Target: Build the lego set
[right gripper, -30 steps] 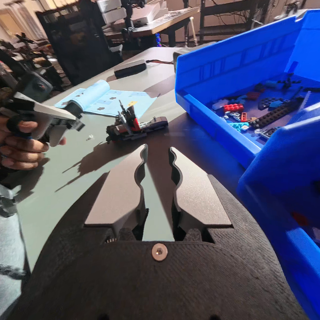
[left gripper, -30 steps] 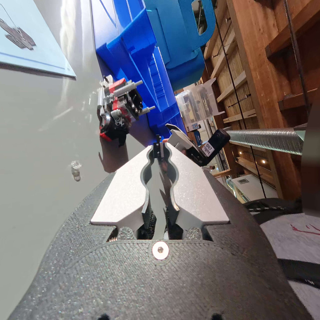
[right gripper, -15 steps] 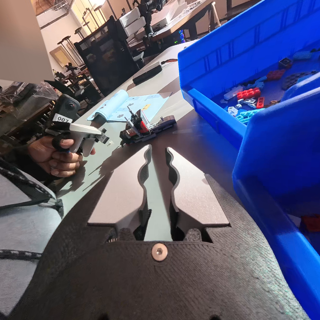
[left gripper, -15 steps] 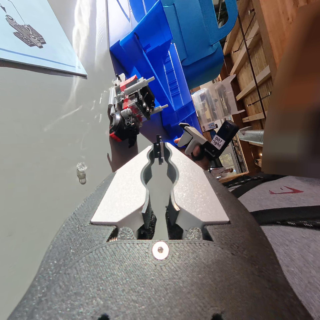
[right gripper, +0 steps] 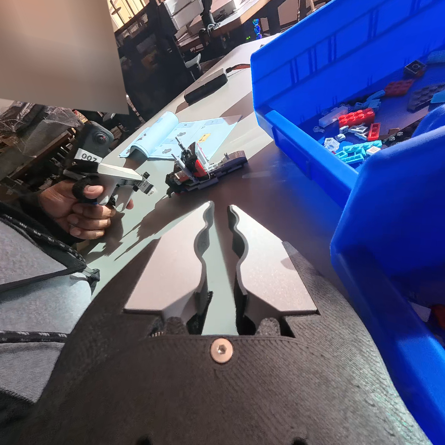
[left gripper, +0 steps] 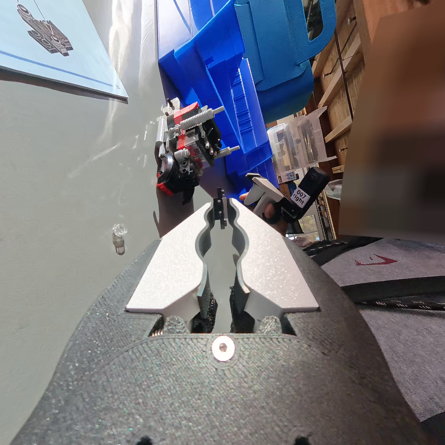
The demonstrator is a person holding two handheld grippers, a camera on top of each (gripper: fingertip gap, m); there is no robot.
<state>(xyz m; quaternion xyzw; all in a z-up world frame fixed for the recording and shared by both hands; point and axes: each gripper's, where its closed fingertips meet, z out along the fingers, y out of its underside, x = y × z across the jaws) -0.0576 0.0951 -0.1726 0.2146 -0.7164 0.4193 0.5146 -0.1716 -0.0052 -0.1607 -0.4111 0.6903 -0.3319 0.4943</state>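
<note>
The partly built lego model (left gripper: 187, 154), black, red and grey with grey spring-like rods, lies on the grey table; it also shows in the right wrist view (right gripper: 199, 168). My left gripper (left gripper: 221, 208) is shut on a small black lego piece (left gripper: 220, 209), held just short of the model and rolled on its side. In the right wrist view the left gripper (right gripper: 144, 183) is to the left of the model. My right gripper (right gripper: 220, 204) is empty, its jaws closed to a thin slit, low over the table in front of the model.
A blue bin (right gripper: 313, 79) with several loose bricks (right gripper: 356, 118) stands to the right of the model, and a second blue bin (right gripper: 397, 216) is close by my right gripper. An open instruction booklet (right gripper: 183, 134) lies behind the model. A small clear piece (left gripper: 119, 230) lies on the table. The left gripper's tips are roughly 15 cm from the right gripper's.
My right gripper's jaws have narrowed and it has tilted and drawn back a little. My left gripper has moved closer to the model, keeping the black piece.
</note>
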